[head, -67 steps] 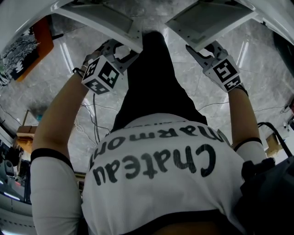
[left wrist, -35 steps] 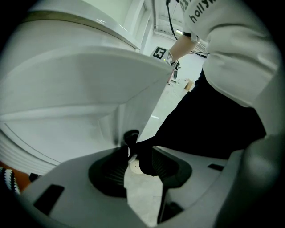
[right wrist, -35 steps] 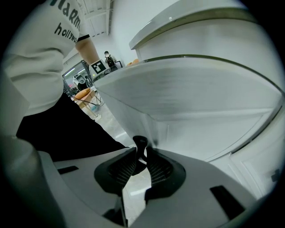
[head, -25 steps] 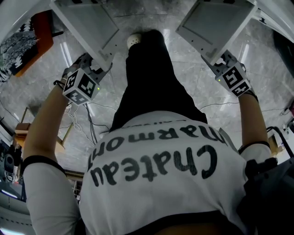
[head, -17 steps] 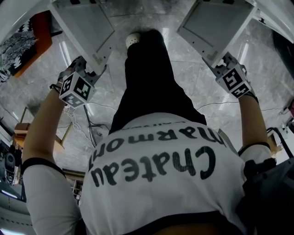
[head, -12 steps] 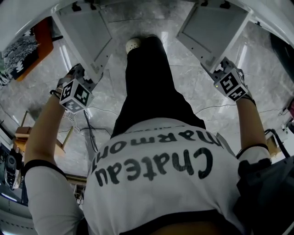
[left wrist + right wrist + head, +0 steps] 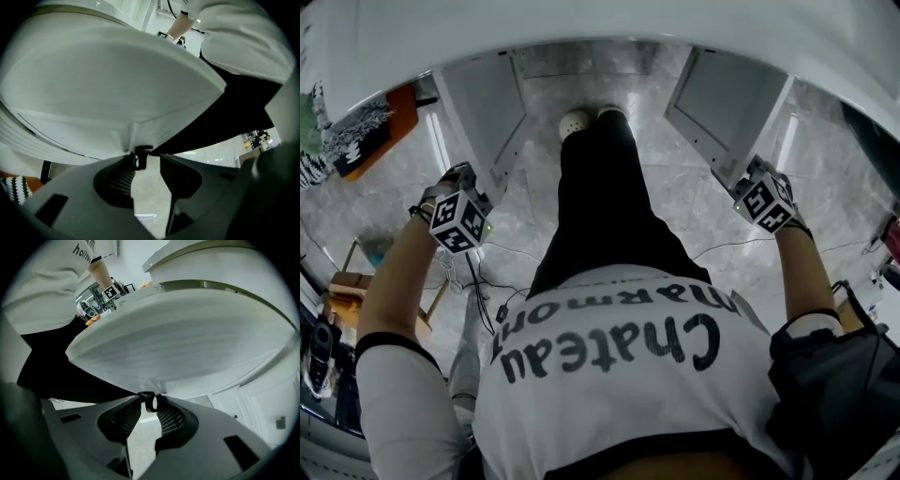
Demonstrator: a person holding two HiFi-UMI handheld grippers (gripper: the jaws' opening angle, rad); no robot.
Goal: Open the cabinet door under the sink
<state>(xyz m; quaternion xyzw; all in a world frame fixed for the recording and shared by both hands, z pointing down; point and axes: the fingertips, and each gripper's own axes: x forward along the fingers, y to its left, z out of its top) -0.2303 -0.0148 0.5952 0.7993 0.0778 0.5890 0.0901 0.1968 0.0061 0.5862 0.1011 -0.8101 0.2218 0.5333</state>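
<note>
both cabinet doors under the white counter (image 7: 628, 23) stand swung wide, so the job looks all but done. what is left, as i judge it, is a clean release of the two knobs.

the left door (image 7: 483, 108) hangs open at the far left, its outer edge just ahead of the left gripper (image 7: 148, 158). that gripper's jaws stand apart. the small dark left knob (image 7: 142, 152) sits against the tip of one pad, and the other pad is clear of it, with floor showing in the gap. nothing is pinched. to finish well here, spread a touch more so the knob touches neither pad. then draw the tongs back along the knob's stem rather than sideways, or a pad may hook it and tug the door.

the person's dark trouser legs (image 7: 609, 206) are between the doors, so neither door should be let swing inward.

the right door (image 7: 722, 98) is open at the far right. the right gripper (image 7: 149, 404) has its jaws round the right knob (image 7: 147, 395), and they have just been opening. the gap looks slightly wider than the knob, so i read it as let go rather than clamped. widen it further before backing off.
</note>
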